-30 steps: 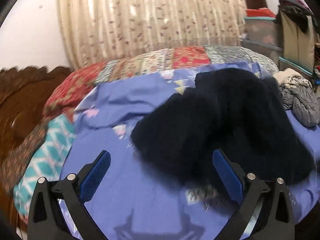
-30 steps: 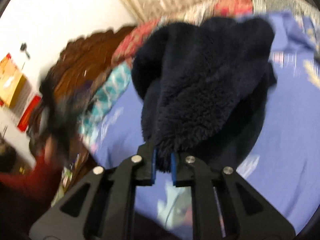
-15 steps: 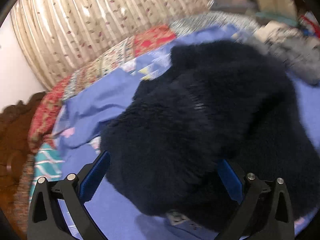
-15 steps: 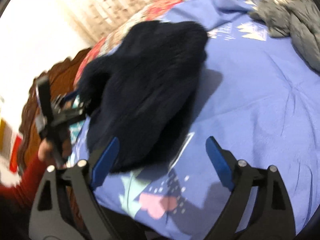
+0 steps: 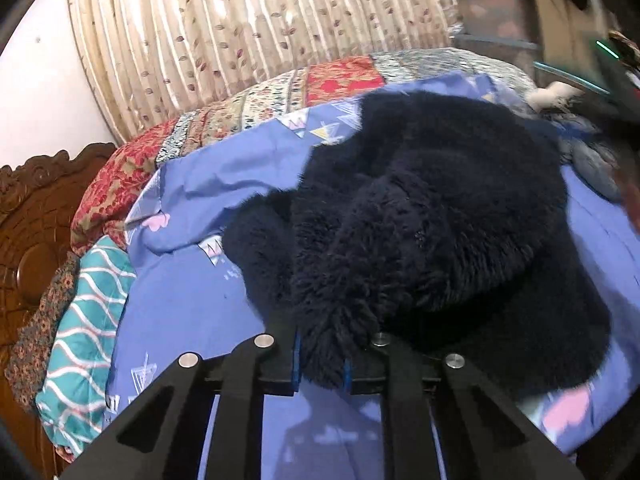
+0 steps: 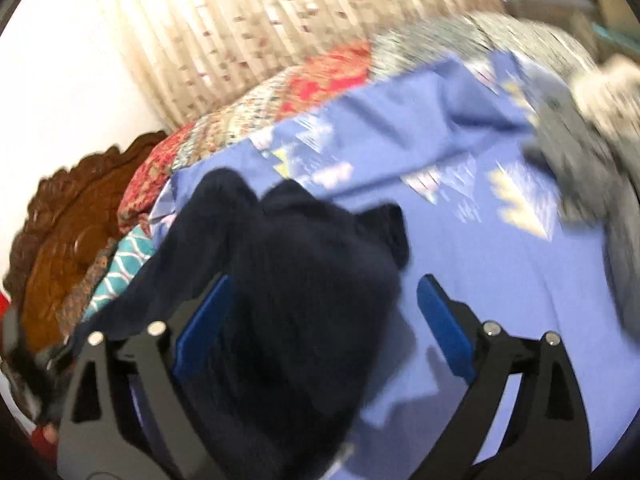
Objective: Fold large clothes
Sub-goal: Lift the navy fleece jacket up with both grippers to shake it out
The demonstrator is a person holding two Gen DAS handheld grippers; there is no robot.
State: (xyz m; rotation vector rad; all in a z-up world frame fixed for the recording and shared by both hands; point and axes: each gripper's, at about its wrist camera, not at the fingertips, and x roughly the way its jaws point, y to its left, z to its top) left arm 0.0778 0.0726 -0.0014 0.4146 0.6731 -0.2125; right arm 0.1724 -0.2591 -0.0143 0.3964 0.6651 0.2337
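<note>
A dark navy fleece garment [image 5: 420, 216] lies bunched on the blue patterned bedsheet [image 5: 180, 312]. My left gripper [image 5: 320, 364] is shut on the near edge of the fleece. In the right wrist view the same fleece [image 6: 288, 292] fills the lower left, lying partly between the fingers. My right gripper [image 6: 320, 320] is open, with its left blue pad [image 6: 204, 320] against the fleece and its right pad [image 6: 444, 320] over bare sheet [image 6: 460, 240]. That view is blurred.
A carved wooden headboard [image 5: 28, 216] stands at the left, with a teal wavy-striped pillow [image 5: 80, 336] and a red patchwork quilt [image 5: 248, 112] by it. Grey and cream clothes [image 6: 580, 152] lie at the right. A beige curtain [image 5: 240, 28] hangs behind.
My left gripper has closed on the fleece's near edge. My right gripper let go of the fleece, opened, and has swung toward it again.
</note>
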